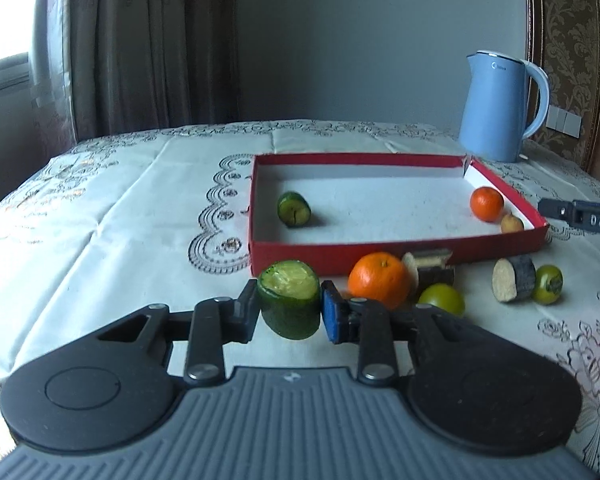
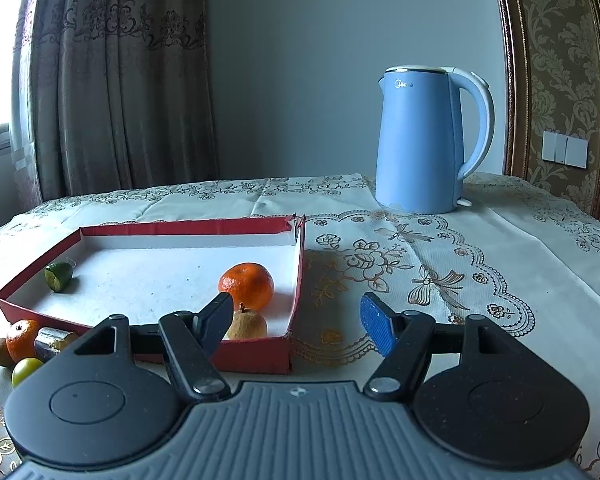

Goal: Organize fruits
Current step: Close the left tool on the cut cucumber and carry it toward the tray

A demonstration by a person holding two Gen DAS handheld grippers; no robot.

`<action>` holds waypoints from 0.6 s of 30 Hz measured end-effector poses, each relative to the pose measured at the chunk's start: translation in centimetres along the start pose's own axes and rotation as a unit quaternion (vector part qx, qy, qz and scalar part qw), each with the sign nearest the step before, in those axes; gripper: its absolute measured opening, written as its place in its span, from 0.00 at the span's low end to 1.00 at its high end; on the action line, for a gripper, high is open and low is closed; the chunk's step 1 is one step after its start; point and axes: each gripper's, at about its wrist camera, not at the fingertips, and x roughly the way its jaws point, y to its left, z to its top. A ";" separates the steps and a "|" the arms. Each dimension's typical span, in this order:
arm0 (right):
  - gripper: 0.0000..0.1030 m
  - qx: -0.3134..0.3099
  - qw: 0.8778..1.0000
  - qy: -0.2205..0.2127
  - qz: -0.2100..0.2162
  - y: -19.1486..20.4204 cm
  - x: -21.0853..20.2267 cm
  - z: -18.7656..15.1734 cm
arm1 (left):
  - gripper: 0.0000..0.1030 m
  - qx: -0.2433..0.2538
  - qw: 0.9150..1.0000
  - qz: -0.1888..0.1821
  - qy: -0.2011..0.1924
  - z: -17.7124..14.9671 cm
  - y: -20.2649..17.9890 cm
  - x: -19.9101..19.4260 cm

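The left gripper (image 1: pixel 289 309) is clamping a green cucumber chunk (image 1: pixel 289 303), cut face turned upward, with a pad pressing against each side of it, just in front of the red box (image 1: pixel 380 249) on the embroidered tablecloth (image 1: pixel 100 220). Inside that shallow white-lined box a smaller green cucumber piece (image 1: pixel 294 209) is lying near the left wall, while a small orange (image 1: pixel 487 203) and a brownish round fruit (image 1: pixel 512 223) are sitting together by the right wall. Outside the box, along its near wall, a larger orange (image 1: pixel 378 279) is resting just beside the held chunk, touching a dark-skinned cut piece with a pale face (image 1: pixel 430 270), and a yellow-green round fruit (image 1: pixel 442 299) is sitting in front of those. Further right, another dark-skinned cut piece (image 1: pixel 514 284) is lying against a green fruit (image 1: pixel 549 285). The right gripper (image 2: pixel 298 326) is hovering near the box's near right corner with its jaws standing apart and nothing between them; its left finger is reaching over the box wall, close to the brownish fruit, and its blue pad is hanging over the cloth. A light blue kettle (image 2: pixel 424 140) is standing at the back of the table, well apart from the fruit, with patterned curtains (image 2: pixel 120 80) hanging behind on the left.
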 end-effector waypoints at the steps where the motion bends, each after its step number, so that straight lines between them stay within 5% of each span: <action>1: 0.68 0.000 1.000 0.000 0.000 0.0 0.0 0.0 | 0.28 0.001 1.000 -0.002 -0.002 0.3 -0.1 0.1; 9: 0.68 0.003 1.000 -0.001 -0.003 -0.1 0.0 0.0 | 0.28 0.007 1.000 -0.010 -0.026 3.0 -0.7 1.1; 18: 0.68 0.003 1.000 0.002 -0.004 -0.1 0.2 0.0 | 0.28 0.000 1.000 -0.007 -0.007 4.6 -0.7 5.0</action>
